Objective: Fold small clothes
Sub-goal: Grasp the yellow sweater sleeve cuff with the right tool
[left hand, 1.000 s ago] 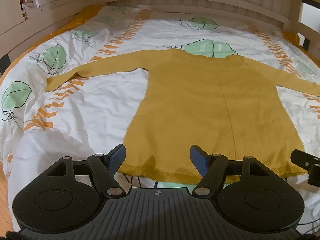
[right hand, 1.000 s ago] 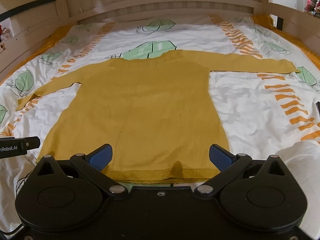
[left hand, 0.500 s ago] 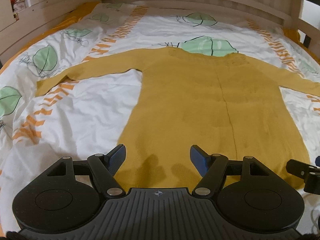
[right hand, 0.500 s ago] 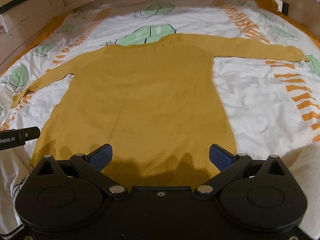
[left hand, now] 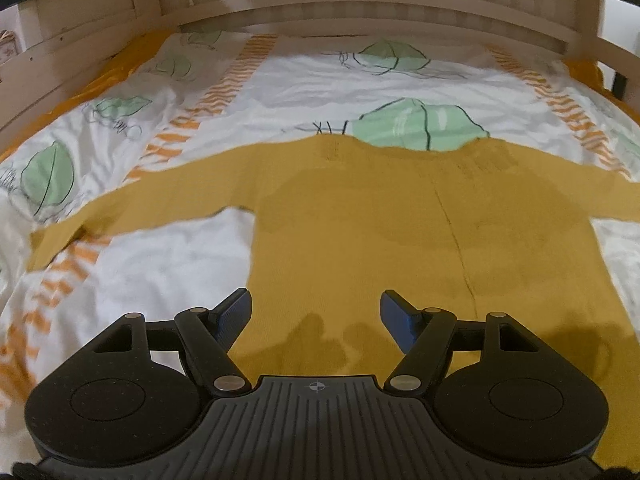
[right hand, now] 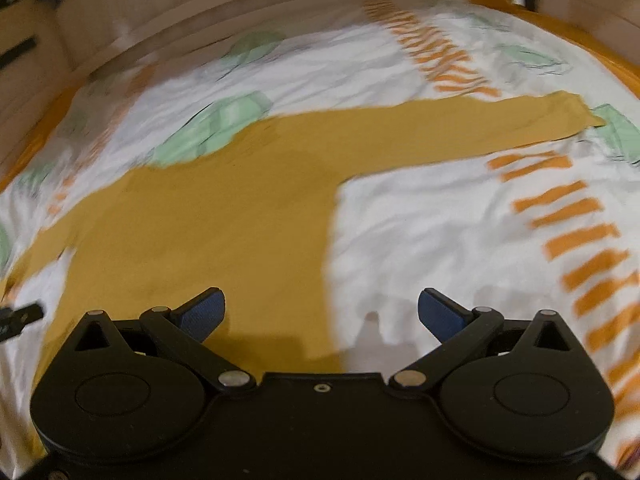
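A mustard-yellow long-sleeved sweater (left hand: 380, 232) lies flat on the bed with both sleeves spread sideways. My left gripper (left hand: 316, 312) hovers open over the sweater's lower left body, nothing between its blue pads. In the right wrist view the same sweater (right hand: 208, 216) fills the left half, its right sleeve (right hand: 460, 128) reaching toward the bed's right side. My right gripper (right hand: 320, 312) is open above the sweater's right side edge, one pad over the cloth and the other over the bedding. That view is motion-blurred.
The bed is covered by a white duvet (left hand: 168, 256) printed with green leaves and orange chevron bands. A wooden bed rail (left hand: 360, 4) curves around the far side and the flanks. The tip of the left gripper (right hand: 20, 316) shows at the right wrist view's left edge.
Both grippers moved forward over the sweater, its hem slipping out of view beneath them. The right one also swung toward the sweater's right edge and sleeve. Both stayed open.
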{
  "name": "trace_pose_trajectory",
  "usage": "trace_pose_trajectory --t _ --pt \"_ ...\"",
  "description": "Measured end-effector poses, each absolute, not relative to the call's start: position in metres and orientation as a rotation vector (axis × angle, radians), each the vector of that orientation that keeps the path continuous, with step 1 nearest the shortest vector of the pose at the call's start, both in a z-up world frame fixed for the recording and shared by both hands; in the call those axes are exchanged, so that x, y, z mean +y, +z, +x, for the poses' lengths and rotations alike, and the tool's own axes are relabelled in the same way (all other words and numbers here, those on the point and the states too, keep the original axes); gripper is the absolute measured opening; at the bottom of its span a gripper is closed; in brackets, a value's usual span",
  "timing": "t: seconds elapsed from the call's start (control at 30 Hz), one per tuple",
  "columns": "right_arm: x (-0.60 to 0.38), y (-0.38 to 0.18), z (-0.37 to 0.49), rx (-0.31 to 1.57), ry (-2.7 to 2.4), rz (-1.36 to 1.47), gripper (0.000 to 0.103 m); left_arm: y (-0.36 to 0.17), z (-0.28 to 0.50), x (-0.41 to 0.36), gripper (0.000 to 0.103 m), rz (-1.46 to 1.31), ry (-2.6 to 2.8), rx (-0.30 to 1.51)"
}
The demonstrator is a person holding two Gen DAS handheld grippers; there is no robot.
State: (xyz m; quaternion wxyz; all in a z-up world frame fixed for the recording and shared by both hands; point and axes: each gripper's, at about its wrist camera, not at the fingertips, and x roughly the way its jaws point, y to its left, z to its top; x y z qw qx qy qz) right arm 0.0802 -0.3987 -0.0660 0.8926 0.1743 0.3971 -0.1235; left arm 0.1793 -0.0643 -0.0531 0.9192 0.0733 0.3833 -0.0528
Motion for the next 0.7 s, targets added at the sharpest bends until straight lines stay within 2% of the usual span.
trace_pose_trajectory --t 0.17,0.27,0.4,0.47,0.57,0.7 --pt "-0.465 -0.075 0.105 0.764 -0.351 0.408 0.101 -0.064 0.221 -0.074 0.07 0.145 -0.082 0.776" --pt "-0.504 -0.081 0.121 0.752 -0.437 0.378 0.09 -0.074 0.243 -0.082 0.07 0.154 -0.07 0.776" --pt "-0.555 -0.09 0.134 0.735 -0.545 0.411 0.082 -0.09 0.262 -0.091 0.07 0.139 -0.07 0.787" --pt "-0.578 -0.094 0.137 0.716 -0.597 0.436 0.073 -0.096 0.268 -0.097 0.07 0.135 -0.072 0.782" --pt "-0.61 -0.1 0.14 0.69 -0.666 0.482 0.068 -0.107 0.273 -0.108 0.07 0.148 -0.076 0.783" --pt "-0.643 -0.106 0.142 0.66 -0.735 0.534 0.067 -0.129 0.279 -0.118 0.07 0.168 -0.08 0.805"
